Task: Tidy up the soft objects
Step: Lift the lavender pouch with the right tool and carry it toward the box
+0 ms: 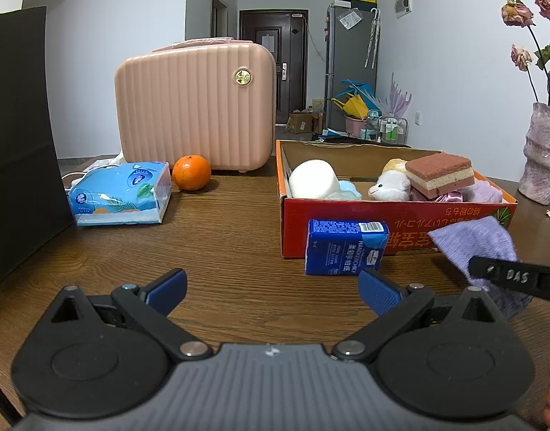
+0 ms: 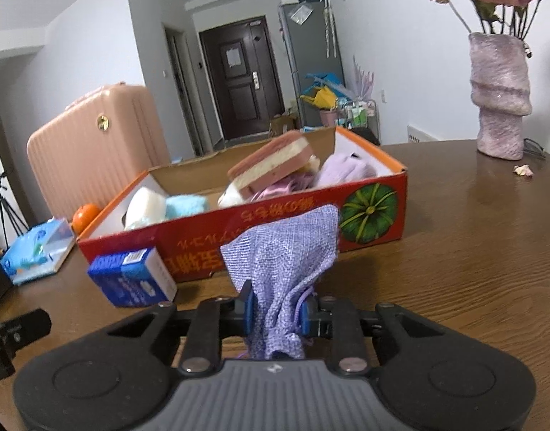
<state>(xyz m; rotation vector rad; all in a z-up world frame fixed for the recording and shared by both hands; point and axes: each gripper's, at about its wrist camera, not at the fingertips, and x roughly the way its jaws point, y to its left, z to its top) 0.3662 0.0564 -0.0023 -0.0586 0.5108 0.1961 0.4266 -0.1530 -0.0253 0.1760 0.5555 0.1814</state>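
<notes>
Readable print on the table's things

The blue tissue pack (image 1: 345, 248) carries the word "HANDKERCHIEF" beside Chinese characters. The black gripper finger (image 1: 514, 274) at right reads "DAS". The red box (image 1: 397, 224) shows yellow Chinese lettering upside down, too distorted to read.

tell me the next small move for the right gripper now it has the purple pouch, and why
Probably lift the purple pouch up and forward over the near wall of the red box. The right gripper is shut on the pouch's lower end, the pouch hangs in front of that wall, and the other soft things, like the sponge, already lie inside. The left gripper is open and empty.
</notes>
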